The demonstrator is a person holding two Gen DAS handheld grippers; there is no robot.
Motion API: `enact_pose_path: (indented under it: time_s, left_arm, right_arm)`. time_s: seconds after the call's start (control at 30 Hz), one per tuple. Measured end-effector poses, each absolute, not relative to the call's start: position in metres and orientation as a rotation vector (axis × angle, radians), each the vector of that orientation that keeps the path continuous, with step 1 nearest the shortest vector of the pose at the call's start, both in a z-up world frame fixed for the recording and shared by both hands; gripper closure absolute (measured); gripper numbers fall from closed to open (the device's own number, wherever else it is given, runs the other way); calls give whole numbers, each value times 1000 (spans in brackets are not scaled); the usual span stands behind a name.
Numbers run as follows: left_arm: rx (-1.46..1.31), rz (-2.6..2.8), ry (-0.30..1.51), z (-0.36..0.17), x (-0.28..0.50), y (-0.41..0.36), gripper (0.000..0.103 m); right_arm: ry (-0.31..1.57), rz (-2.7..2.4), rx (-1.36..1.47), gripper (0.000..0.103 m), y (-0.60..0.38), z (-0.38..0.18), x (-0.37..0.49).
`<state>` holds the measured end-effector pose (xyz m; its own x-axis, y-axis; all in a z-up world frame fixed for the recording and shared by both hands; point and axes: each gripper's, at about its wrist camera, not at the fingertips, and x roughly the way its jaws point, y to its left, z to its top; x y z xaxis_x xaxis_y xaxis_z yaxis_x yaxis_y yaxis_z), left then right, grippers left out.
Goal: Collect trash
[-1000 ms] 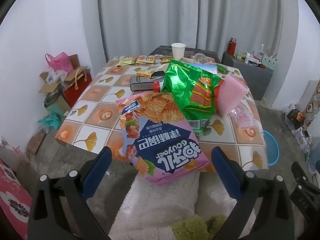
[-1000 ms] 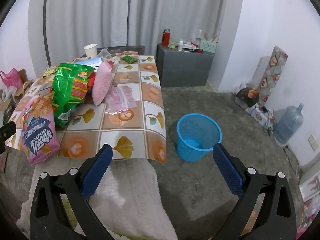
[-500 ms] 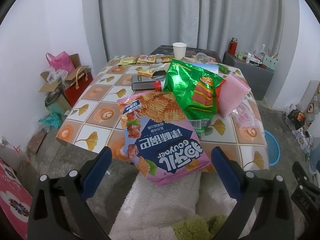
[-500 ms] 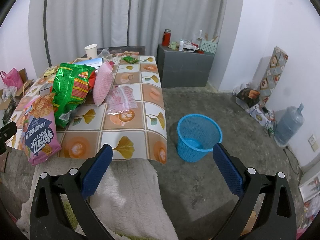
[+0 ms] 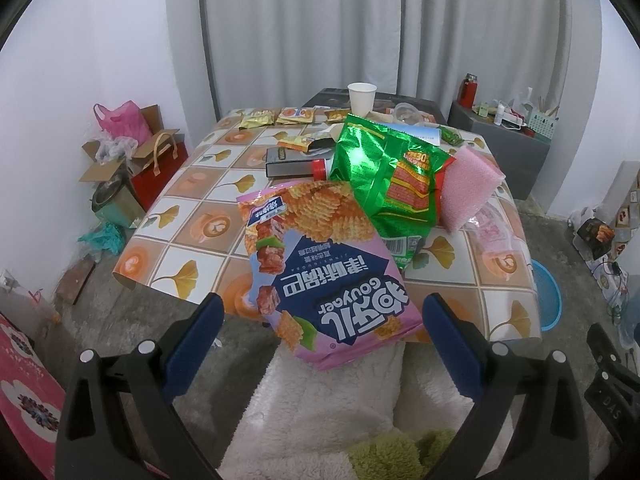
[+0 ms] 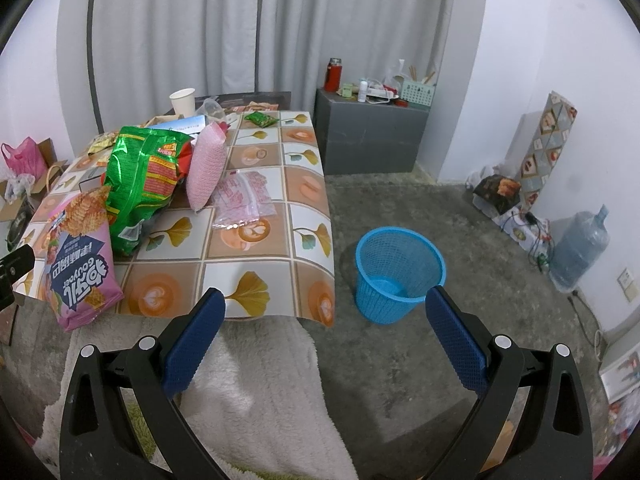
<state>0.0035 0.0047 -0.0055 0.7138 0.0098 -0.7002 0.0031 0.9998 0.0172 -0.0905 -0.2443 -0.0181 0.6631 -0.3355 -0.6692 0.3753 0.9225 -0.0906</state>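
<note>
1. Your left hand-held gripper (image 5: pixel 320 336) is spread wide with nothing between its blue pads. It hangs over a white fleece cover (image 5: pixel 320 400), just short of the worktop (image 5: pixel 192 216) edge.
2. Your right hand-held gripper (image 6: pixel 322 332) is likewise spread and empty. It hangs over the same cover, with the floor ahead of it.
3. The pink bag (image 5: pixel 320 276) lies nearest your left hand-held gripper. Its lower end overhangs the near worktop edge.
4. The green bag (image 5: pixel 384 180) lies behind the pink bag, overlapped by it at the lower edge.
5. A pink sponge (image 5: pixel 468 188) leans on the green bag's right side. A clear pouch (image 6: pixel 244 196) lies flat just beside it.
6. The blue bin (image 6: pixel 400 276) stands upright on the floor, off the worktop's right corner. You cannot tell whether anything is inside.
7. A dark box (image 5: pixel 292 162) and a red cap (image 5: pixel 320 168) lie behind the bags.
8. At the far edge, small wrappers (image 5: pixel 276 116) lie in a row, and a paper cup (image 5: pixel 362 98) stands upright.
9. A grey cabinet (image 6: pixel 368 136) stands against the far wall.
</note>
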Motion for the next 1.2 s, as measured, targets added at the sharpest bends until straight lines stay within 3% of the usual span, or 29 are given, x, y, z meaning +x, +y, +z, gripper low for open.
enact_pose_path:
  time_s: [1.2]
  left_arm:
    - [-8,-43,821,-29,16,38,6]
  right_arm:
    - [759,-377,96,7,-247,-34,-83]
